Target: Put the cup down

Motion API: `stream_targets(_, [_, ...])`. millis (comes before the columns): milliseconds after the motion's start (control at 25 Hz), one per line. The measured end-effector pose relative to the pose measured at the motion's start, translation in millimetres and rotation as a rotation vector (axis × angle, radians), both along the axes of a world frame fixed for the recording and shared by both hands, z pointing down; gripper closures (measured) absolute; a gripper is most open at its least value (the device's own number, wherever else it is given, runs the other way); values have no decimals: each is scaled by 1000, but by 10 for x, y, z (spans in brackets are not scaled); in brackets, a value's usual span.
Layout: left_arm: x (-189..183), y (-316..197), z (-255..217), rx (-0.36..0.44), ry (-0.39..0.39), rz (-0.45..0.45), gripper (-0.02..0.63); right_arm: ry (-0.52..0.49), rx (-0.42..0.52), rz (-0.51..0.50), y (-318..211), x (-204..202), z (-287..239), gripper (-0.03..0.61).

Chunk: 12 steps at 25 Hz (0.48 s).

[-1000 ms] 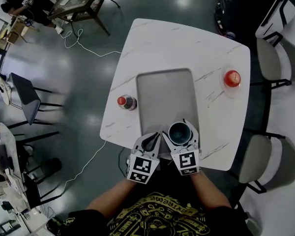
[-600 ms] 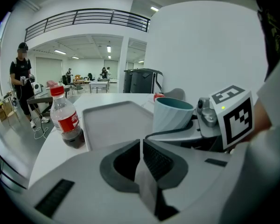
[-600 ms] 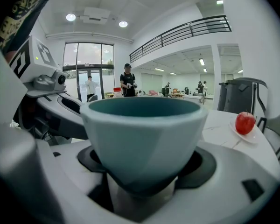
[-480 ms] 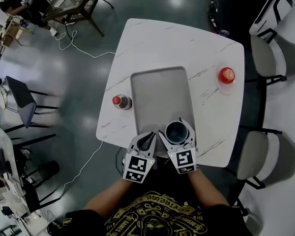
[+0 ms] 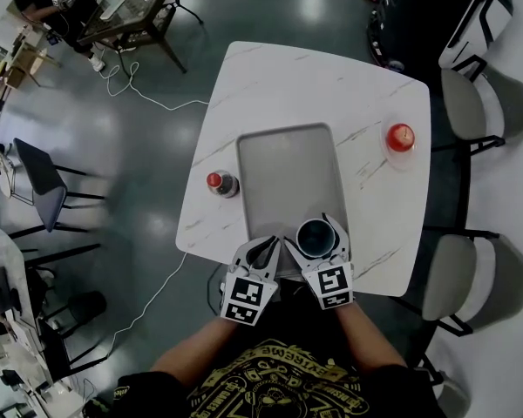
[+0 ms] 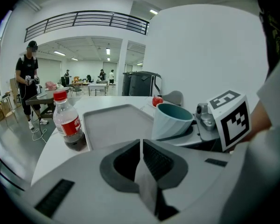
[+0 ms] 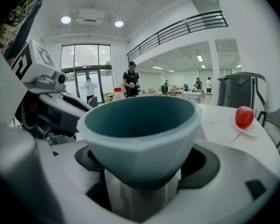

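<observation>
You are looking down at one white table point(image 5: 314, 81). It is carrying one grey tray point(image 5: 288, 168), one cup point(image 5: 315, 236), one bottle point(image 5: 220, 182) and one red apple point(image 5: 400, 136), which is lying on one small plate point(image 5: 399, 160). Two light chairs are standing along the table's right side, the far chair point(image 5: 465, 103) and the near chair point(image 5: 453, 277). One dark chair point(image 5: 39, 190) is standing off to the left.

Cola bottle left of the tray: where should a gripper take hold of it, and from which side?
Probably the round body at the red label, jaws level. The bottle stands upright beside the tray, with bare table toward the near edge, so approach from there, where the left gripper is.
</observation>
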<state>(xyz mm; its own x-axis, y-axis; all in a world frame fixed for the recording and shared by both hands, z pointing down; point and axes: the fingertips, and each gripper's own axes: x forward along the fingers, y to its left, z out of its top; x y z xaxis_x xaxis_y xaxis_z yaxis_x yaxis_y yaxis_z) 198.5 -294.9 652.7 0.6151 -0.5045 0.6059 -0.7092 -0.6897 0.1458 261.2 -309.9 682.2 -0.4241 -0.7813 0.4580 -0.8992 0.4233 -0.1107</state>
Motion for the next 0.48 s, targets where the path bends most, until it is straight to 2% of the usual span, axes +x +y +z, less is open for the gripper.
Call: stream_targets(480, [-124,60,-223,38,11,33,584,17,-26,105,226,165,-22,166])
